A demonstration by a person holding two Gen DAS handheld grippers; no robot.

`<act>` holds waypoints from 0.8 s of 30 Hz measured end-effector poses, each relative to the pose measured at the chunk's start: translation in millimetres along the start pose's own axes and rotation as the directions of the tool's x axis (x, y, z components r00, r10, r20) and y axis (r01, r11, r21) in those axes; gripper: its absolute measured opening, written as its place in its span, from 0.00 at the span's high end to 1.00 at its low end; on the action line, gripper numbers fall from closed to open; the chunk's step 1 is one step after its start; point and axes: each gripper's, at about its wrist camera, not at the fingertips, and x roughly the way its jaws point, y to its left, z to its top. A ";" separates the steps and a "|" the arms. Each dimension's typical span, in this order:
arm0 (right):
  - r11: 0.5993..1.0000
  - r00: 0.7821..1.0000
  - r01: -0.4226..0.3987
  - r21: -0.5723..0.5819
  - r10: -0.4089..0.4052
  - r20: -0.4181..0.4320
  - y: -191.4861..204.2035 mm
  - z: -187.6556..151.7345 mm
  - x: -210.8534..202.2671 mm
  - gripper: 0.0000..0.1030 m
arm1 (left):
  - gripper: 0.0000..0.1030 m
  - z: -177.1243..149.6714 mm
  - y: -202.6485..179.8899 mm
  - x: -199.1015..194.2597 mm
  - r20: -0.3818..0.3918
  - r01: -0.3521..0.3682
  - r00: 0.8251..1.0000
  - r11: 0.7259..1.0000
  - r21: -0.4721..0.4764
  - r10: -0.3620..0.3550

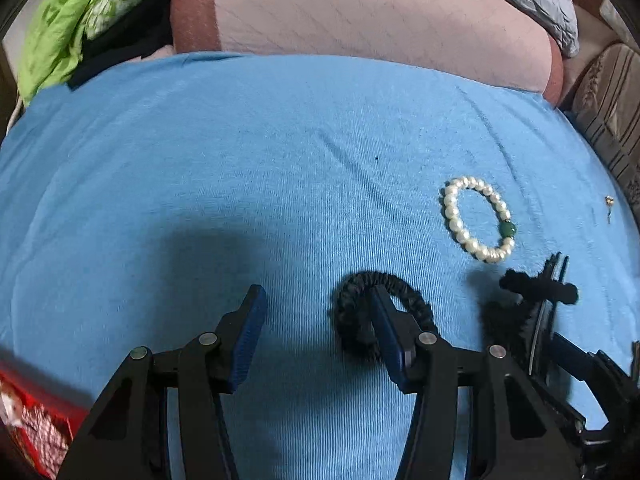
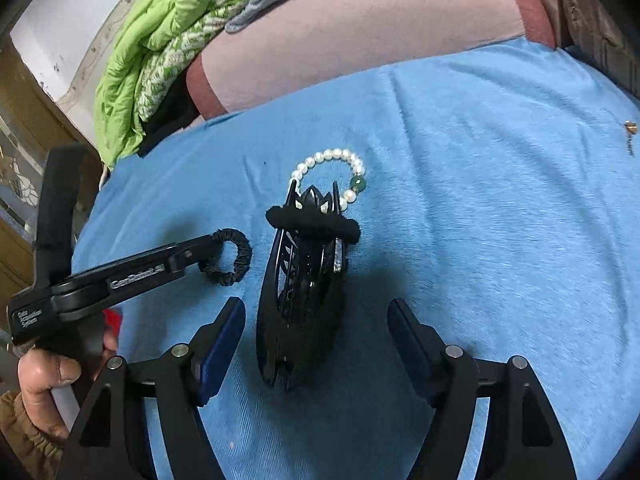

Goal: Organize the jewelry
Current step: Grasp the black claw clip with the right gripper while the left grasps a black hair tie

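Note:
A black scrunchie lies on the blue cloth; my left gripper is open, its right finger inside the scrunchie's ring. The scrunchie also shows in the right wrist view. A pearl bracelet with a green bead lies to the right. A large black hair claw with a black hair tie around it lies between the open fingers of my right gripper, partly covering the bracelet. A small gold earring lies far right.
A pink pillow and green bedding lie behind the cloth. A red box sits at the lower left. A striped cushion is at the right edge.

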 end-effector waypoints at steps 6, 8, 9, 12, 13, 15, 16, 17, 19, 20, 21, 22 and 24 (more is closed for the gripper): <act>1.000 1.000 0.010 -0.009 -0.011 -0.021 1.1 9.5 9.4 0.47 | 0.92 -1.9 -18.4 0.6 0.016 -0.029 0.999 0.997 0.073 0.028; 1.000 0.999 -0.009 0.009 0.010 -0.041 -1.1 10.3 9.4 0.54 | 0.92 -3.4 -22.4 -2.4 0.005 -0.008 1.000 0.997 0.083 0.007; 0.999 0.998 -0.035 0.032 0.036 -0.050 -4.7 9.3 6.9 0.54 | 0.92 -4.0 -23.0 -4.1 0.000 0.008 1.000 0.997 0.082 -0.008; 0.977 0.984 -0.146 0.155 0.160 -0.081 -20.2 1.3 1.5 0.54 | 0.93 -10.0 -21.6 -16.8 -0.005 0.044 0.999 0.997 0.064 -0.044; 0.960 0.973 -0.191 0.204 0.212 -0.086 -26.4 -2.6 -0.3 0.54 | 0.93 -11.1 -22.1 -20.0 -0.005 0.054 0.999 0.997 0.058 -0.054; 0.877 0.920 -0.331 0.349 0.382 -0.088 -42.0 -14.7 -2.3 0.54 | 0.93 -16.3 -19.4 -33.3 -0.003 0.083 0.997 0.996 0.040 -0.083; 0.808 0.876 -0.405 0.428 0.477 -0.072 -49.2 -22.8 -2.9 0.54 | 0.93 -19.0 -18.3 -40.6 0.000 0.096 0.995 0.995 0.035 -0.096; 0.735 0.830 -0.464 0.494 0.556 -0.046 -55.1 -31.1 -4.0 0.54 | 0.93 -22.1 -18.1 -50.3 0.005 0.110 0.994 0.993 0.033 -0.110; 0.580 0.734 -0.556 0.596 0.679 0.024 -62.8 -50.2 -9.1 0.54 | 0.93 -28.4 -16.6 -69.0 0.017 0.136 0.991 0.990 0.028 -0.136; 0.529 0.701 -0.579 0.621 0.712 0.047 -63.6 -57.3 -11.7 0.54 | 0.93 -31.6 -15.1 -76.0 0.020 0.146 0.989 0.989 0.023 -0.147; 0.460 0.656 -0.605 0.650 0.751 0.080 -63.7 -68.2 -15.6 0.54 | 0.93 -34.3 -14.3 -83.0 0.022 0.156 0.988 0.988 0.017 -0.156; 0.418 0.630 -0.616 0.667 0.770 0.098 -62.5 -76.4 -19.3 0.54 | 0.93 -36.0 -11.3 -90.0 0.025 0.167 0.986 0.986 0.008 -0.168; 0.329 0.571 -0.637 0.697 0.809 0.140 -54.8 -96.2 -27.5 0.54 | 0.93 -42.0 -7.3 -104.9 0.036 0.191 0.981 0.982 -0.011 -0.190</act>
